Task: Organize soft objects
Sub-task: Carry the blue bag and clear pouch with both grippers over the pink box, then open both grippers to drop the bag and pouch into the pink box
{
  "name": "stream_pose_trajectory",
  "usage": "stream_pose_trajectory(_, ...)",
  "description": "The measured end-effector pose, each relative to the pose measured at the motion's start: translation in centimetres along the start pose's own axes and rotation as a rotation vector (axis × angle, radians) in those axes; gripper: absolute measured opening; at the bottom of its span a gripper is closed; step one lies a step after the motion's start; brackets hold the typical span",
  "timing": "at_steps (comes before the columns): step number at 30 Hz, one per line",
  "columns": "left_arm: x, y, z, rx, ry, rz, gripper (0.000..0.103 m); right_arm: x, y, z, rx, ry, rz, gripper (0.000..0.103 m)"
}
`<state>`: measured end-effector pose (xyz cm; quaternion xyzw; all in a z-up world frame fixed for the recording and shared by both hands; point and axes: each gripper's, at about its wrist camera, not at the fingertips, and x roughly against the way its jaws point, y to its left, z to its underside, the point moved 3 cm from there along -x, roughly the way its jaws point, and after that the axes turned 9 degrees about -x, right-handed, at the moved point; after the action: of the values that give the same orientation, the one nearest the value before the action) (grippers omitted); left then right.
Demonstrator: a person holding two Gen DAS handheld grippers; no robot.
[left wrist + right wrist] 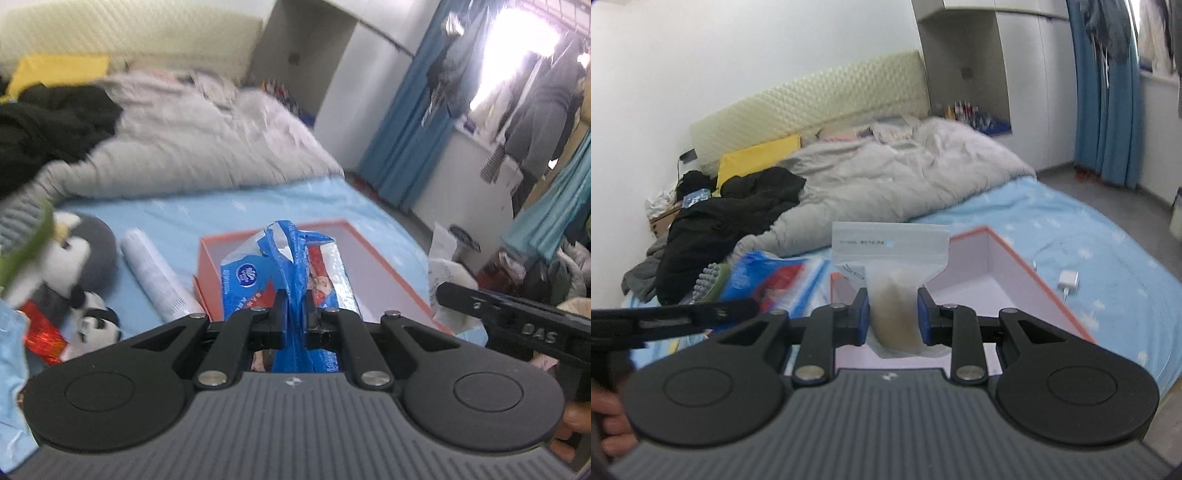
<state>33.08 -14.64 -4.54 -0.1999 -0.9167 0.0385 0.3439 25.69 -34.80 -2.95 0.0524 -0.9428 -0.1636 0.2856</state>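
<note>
While the blue plastic bag (291, 266) hangs pinched by its twisted handle in the left gripper (293, 314) above the near end of the orange box (388, 266), the frosted zip pouch (892, 273) sits squeezed between the right gripper's (893, 317) pads over the same box. Lower each in turn — bag toward the near wall, pouch into the bare far corner — and release only once it rests on the box floor, well inside the bed's (1071, 229) foot edge.

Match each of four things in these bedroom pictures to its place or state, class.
Things:
1. crinkly blue plastic bag
2. frosted zip pouch with beige filling
3. grey-and-white penguin plush toy
4. shallow orange-rimmed cardboard box

Places or states:
A. lying on the blue sheet
B. pinched in the left tongs
C. open, on the bed
D. held between the right tongs

Pairs: 1-B, 2-D, 3-A, 4-C
</note>
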Motion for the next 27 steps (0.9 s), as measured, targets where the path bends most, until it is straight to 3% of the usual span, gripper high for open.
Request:
stream_pose_trajectory(11, -10.3, -1.2, -0.3, 0.004, 0.209, 0.039, 0.008, -5.9, -6.0, 1.4, -0.055, 0.159, 0.129, 0.030)
stream_pose_trajectory(18, -13.7, -2.0, -0.1, -0.023, 0.287, 0.021, 0.008, -8.4, -8.4, 3.6, -0.081, 0.249, 0.170, 0.031)
stream_pose_trajectory(23, -14.3, -1.7, 0.0, 0.006, 0.310, 0.033, 0.010, -8.6, -9.0, 4.3, -0.097, 0.264, 0.173, 0.033)
stream_pose_trajectory(25, -14.3, -1.5, 0.1, 0.015, 0.316, 0.025, 0.027, -8.7, -9.1, 4.4, -0.108, 0.273, 0.171, 0.035)
stream_pose_trajectory(27, -13.9, -1.6, 0.2, 0.010, 0.304, 0.024, 0.038, -8.8, -9.1, 4.3, -0.116, 0.279, 0.160, 0.044)
